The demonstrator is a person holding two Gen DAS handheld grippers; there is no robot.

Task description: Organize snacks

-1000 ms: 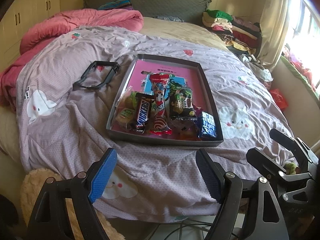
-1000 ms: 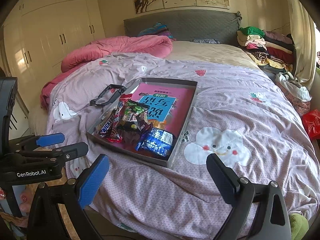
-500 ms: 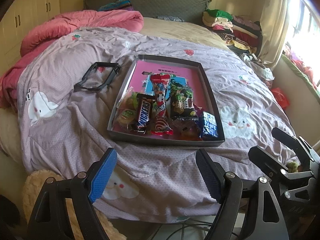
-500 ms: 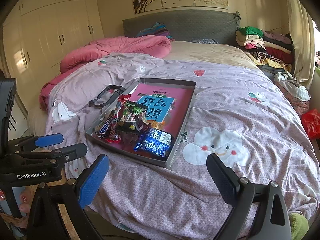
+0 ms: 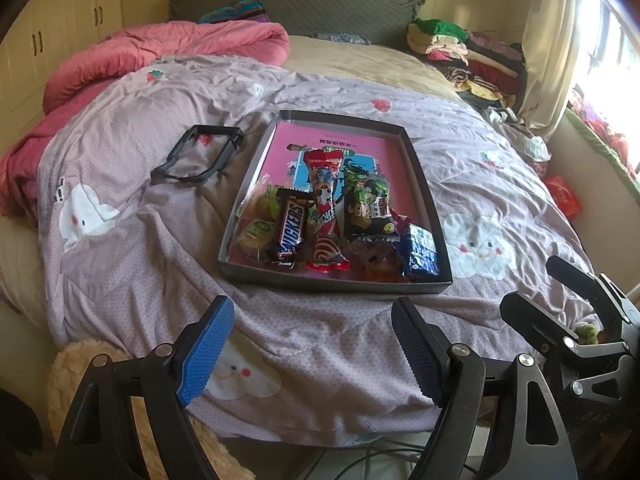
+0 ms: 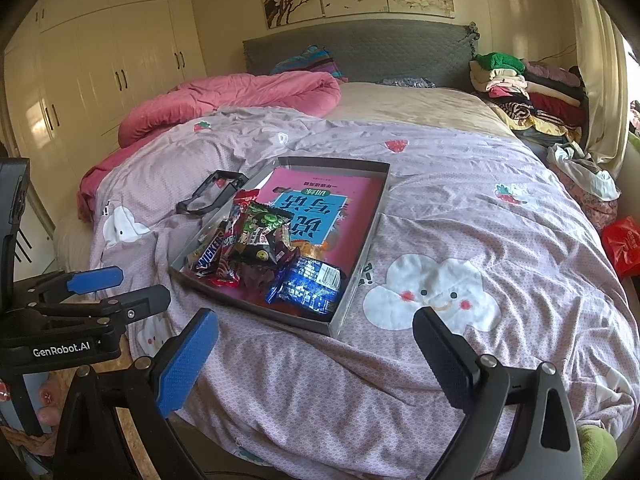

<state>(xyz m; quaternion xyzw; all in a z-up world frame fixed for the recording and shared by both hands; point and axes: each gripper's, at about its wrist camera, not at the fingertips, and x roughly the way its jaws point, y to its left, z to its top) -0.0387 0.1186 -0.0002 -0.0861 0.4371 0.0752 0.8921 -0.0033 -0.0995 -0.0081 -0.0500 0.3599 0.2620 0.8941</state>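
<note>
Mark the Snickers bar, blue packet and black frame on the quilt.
Snickers bar [image 5: 291,227]: left wrist view, on its lettering.
blue packet [image 6: 312,285]: right wrist view, wrapper middle.
black frame [image 5: 228,151]: left wrist view, right side bar.

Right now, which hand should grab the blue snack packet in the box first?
Probably the right. The blue packet lies in the tray's near corner, closest to the open right gripper. The left gripper is open too, but faces the Snickers bar side.
</note>
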